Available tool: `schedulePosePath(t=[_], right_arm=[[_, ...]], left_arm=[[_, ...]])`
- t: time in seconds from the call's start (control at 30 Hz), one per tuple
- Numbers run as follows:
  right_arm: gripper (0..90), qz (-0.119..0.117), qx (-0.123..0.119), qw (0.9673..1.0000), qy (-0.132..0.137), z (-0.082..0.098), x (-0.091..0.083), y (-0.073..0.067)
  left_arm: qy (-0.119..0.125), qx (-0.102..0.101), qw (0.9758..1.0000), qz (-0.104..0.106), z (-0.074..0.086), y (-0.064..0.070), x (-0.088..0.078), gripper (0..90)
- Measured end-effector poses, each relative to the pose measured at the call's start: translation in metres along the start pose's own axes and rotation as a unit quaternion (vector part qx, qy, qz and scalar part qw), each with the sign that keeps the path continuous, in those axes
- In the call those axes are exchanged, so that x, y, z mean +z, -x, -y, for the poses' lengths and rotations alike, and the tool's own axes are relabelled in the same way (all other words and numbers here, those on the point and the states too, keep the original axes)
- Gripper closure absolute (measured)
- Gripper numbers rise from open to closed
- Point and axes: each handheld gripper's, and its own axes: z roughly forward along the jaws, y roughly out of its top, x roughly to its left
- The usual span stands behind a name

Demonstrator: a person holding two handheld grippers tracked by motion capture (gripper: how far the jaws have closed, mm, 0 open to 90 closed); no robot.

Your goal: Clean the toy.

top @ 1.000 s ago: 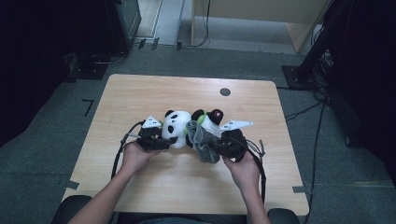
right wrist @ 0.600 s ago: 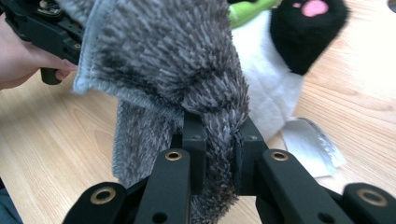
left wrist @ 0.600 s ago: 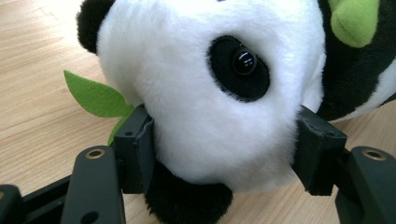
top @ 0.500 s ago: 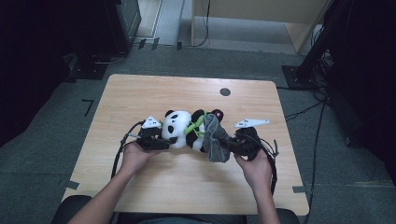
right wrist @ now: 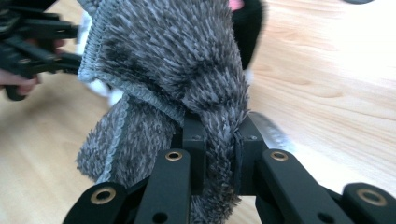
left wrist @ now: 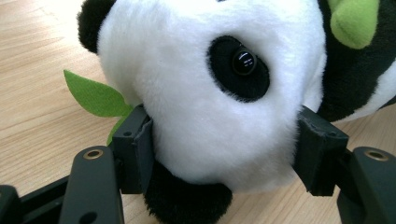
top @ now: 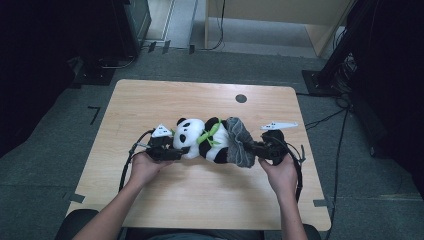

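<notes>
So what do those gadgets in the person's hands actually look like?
Each is a black hand-held tool. The left gripper and right gripper each carry a pale grey three-cornered plate on top and trail a black cable. Up close, the fingers are blocky black pads on flat black arms with brass-ringed holes. The person's forearms are bare, no sleeves showing.

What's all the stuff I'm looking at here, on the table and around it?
Plush panda: one, black and white with green leaves, lying mid-table.
Fuzzy garment: one, grey, over the panda's lower end.
Table: one, light wood, with a dark round hole near its far edge.
Left gripper: one, black, jaws closed on the panda's head.
Right gripper: one, black, pinching the garment.
Hands: two, each holding a gripper.
</notes>
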Motion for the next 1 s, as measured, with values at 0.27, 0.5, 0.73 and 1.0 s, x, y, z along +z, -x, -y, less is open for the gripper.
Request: schedulePosePath(t=[0.27,0.5,0.73,1.0], right_arm=[[80.0,0.011,0.024,0.9996,0.011,-0.005,-0.001,0.026],[80.0,0.033,0.048,0.9982,0.015,-0.005,0.001,0.056],[80.0,0.061,0.065,0.9960,0.007,-0.001,0.008,0.084],[79.7,0.094,0.076,0.9927,-0.009,0.006,0.027,0.110]], left_arm=[[0.001,0.001,1.0000,-0.001,0.000,0.000,0.000,32.4],[0.002,0.000,1.0000,0.001,-0.001,-0.001,0.000,31.5],[0.002,0.002,1.0000,0.000,-0.001,-0.001,0.000,31.4],[0.003,0.005,1.0000,-0.001,0.000,-0.001,0.000,31.3]])
